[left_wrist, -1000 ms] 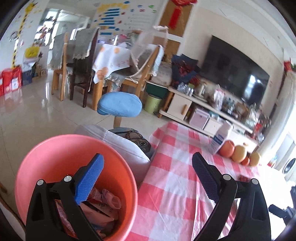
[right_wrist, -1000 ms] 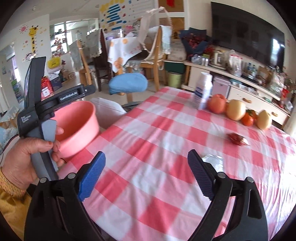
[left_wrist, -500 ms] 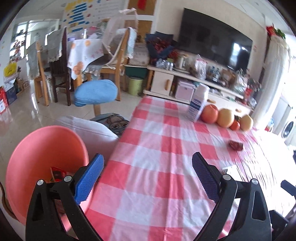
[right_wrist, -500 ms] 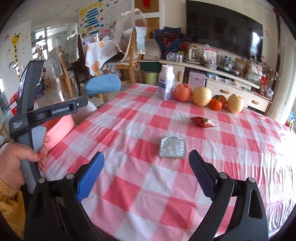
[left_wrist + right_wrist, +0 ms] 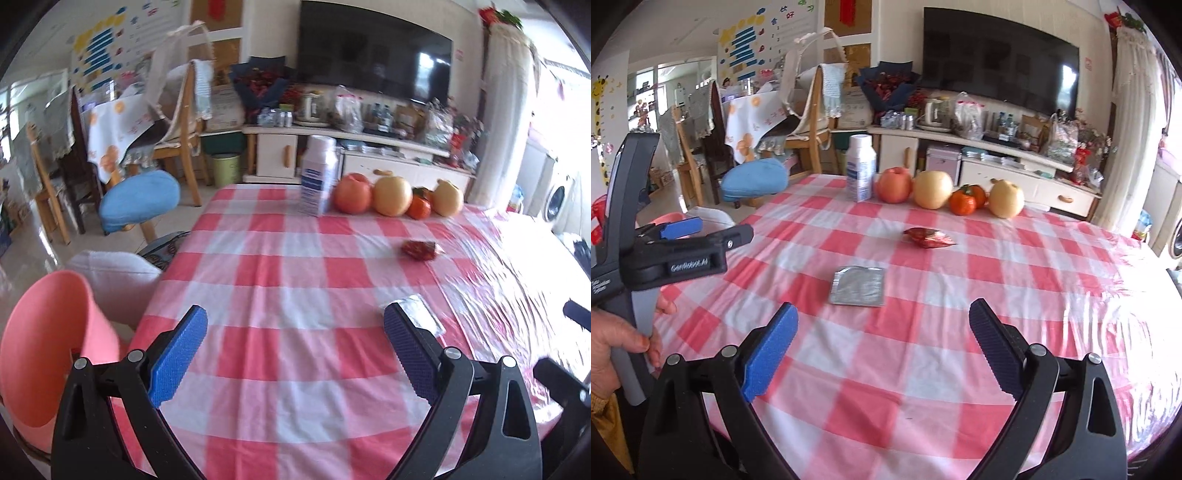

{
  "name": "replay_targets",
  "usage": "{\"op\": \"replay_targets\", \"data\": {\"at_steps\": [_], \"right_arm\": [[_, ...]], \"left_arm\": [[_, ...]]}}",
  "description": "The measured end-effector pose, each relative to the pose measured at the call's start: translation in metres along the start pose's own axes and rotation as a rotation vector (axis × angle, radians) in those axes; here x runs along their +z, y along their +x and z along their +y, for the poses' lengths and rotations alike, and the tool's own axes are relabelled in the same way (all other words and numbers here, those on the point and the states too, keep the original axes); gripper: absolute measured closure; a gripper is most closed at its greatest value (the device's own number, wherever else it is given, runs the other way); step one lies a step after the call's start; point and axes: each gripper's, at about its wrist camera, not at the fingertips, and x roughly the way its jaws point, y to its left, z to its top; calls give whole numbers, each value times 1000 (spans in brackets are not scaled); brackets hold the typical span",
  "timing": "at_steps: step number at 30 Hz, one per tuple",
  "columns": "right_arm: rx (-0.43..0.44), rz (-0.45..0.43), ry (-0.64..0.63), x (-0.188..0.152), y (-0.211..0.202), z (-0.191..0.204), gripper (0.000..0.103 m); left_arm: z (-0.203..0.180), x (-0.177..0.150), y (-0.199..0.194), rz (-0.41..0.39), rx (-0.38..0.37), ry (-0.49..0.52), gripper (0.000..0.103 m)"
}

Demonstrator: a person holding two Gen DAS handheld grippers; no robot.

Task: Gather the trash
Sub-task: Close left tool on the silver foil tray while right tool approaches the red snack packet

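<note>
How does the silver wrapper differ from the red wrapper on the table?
The silver wrapper lies flat and square, while the red wrapper is crumpled and puffed up. The silver one is plain foil; the red one is shiny red. The silver one lies nearer the right claw, the red one nearer the fruit. Both rest untouched on the checked tablecloth.

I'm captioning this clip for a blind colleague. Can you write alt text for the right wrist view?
The open right tool hovers over a red-and-white checked tablecloth, facing a flat silver packet and, beyond it, a crumpled red wrapper. A white bottle and a row of fruit stand at the far edge; a hand holds the left tool at left.
</note>
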Motion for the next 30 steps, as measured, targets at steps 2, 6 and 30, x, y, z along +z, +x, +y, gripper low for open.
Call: {"op": "replay_targets", "data": {"at_steps": [2,6,30], "right_arm": [[-16,-5,3,-1,0,-7,8],[-32,-6,20,-3,0,-23,8],[70,78,224,7,54,-109,8]], "left_arm": [[-12,-1,0,3,-19,25,8],[-31,0,1,1,-53,55,8],[-68,-8,47,206,-239,1,8]]}}
